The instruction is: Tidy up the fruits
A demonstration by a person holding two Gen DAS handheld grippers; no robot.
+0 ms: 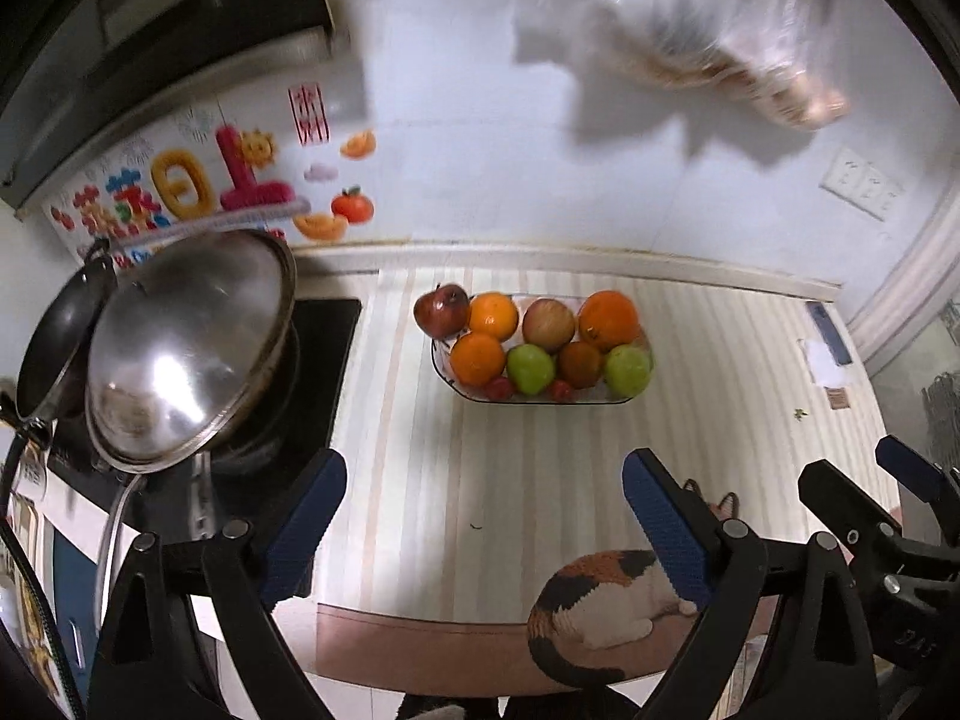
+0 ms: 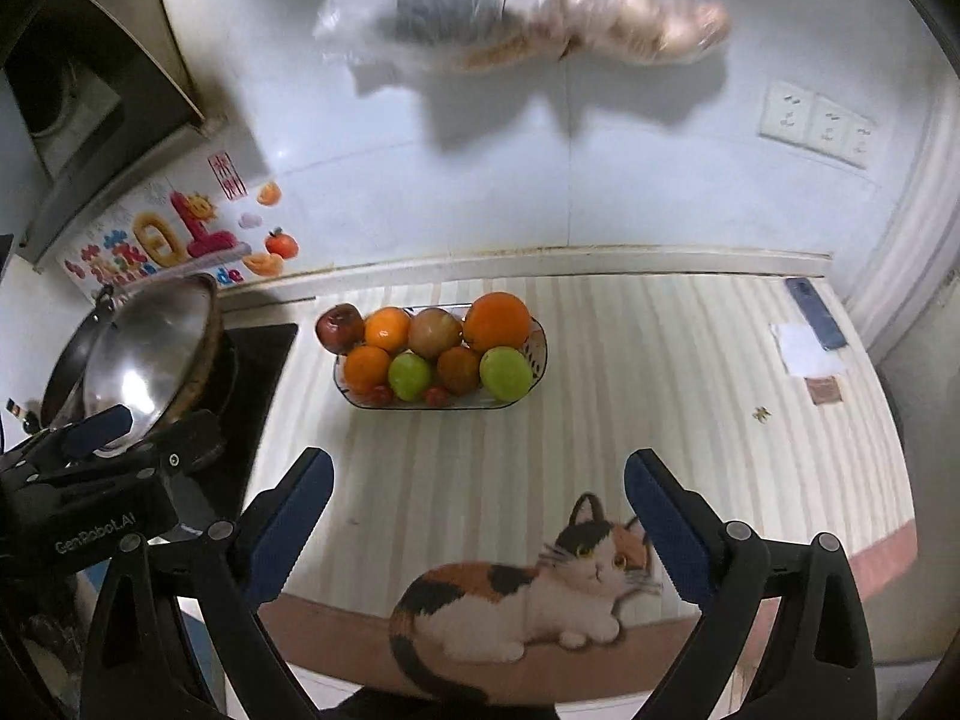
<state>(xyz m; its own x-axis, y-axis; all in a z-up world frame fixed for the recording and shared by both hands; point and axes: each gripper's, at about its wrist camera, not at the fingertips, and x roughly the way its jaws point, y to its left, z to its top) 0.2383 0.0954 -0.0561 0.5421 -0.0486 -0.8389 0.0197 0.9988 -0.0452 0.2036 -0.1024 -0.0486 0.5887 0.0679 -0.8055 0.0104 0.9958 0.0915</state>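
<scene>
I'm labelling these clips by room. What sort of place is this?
Most likely a home kitchen: a metal pot lid sits over a black stove, and a bowl of fruit stands on the striped counter.

Bag (image 2: 528, 6) at 12 o'clock: motion-blurred, top cut by edge, contents unreadable. Tray (image 2: 537, 354): far rim hidden behind fruit; small red fruits (image 2: 379, 394) at its front too tiny to ID. Cat print (image 1: 600, 612) at 6 o'clock in left view: head hidden behind finger, tail cut by edge. Pan (image 1: 57, 330) at 9 o'clock mostly behind lid (image 1: 186, 348).
</scene>
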